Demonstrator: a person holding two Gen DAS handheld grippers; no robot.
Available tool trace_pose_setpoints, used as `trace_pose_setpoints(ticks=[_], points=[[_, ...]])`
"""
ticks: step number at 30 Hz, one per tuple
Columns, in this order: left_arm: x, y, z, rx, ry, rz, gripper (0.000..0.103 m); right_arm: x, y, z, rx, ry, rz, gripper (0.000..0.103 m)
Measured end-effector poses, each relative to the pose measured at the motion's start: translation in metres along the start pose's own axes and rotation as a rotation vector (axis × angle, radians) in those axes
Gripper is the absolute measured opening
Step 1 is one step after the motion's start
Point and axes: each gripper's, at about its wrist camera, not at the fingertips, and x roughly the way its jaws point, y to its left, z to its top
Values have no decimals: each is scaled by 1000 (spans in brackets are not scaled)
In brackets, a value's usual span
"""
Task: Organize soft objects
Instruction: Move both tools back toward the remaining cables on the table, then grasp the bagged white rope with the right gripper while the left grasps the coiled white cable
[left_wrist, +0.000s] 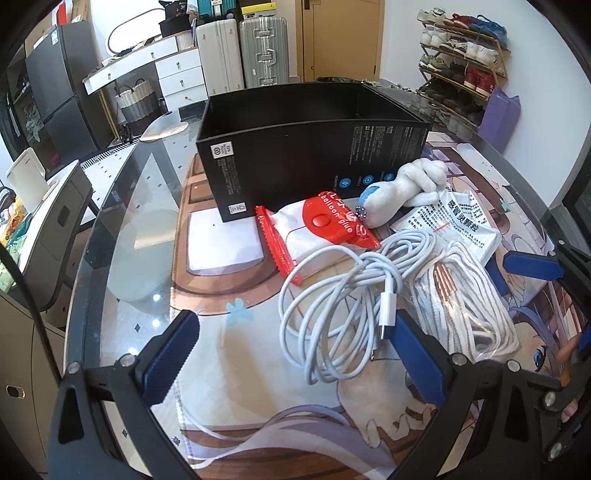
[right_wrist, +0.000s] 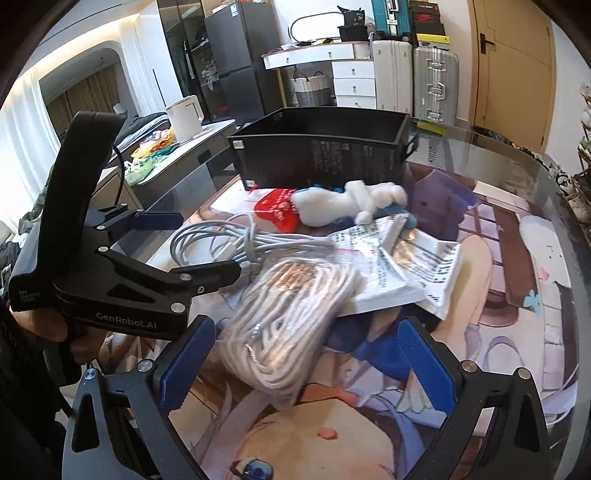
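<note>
A white charging cable (left_wrist: 332, 295) lies coiled on the mat, and my left gripper (left_wrist: 295, 354) stands open around its near end. A clear bag of white rope (right_wrist: 291, 325) lies beside the cable, with my right gripper (right_wrist: 306, 365) open on both sides of it. Behind them are a white and blue plush toy (left_wrist: 402, 192), a red and white balloon glue packet (left_wrist: 321, 229) and white printed sachets (left_wrist: 461, 221). An open black box (left_wrist: 314, 147) stands at the back. The right wrist view shows the left gripper (right_wrist: 208, 245) over the cable (right_wrist: 221, 236).
Everything sits on a printed mat (left_wrist: 240, 369) on a round glass table (left_wrist: 122, 206). A side cabinet with a white kettle (right_wrist: 184, 118) stands to the left. Suitcases (left_wrist: 243, 51) and a shoe rack (left_wrist: 461, 62) line the far wall.
</note>
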Motion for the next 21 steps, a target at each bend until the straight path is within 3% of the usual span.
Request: trace_pose_setpoints(ticks=[15, 21], points=[[-1, 9, -3, 14, 2, -14, 102, 22, 22, 4, -83, 31, -65, 100], [1, 8, 0, 21, 2, -15, 102, 27, 24, 4, -98, 40, -108, 91]])
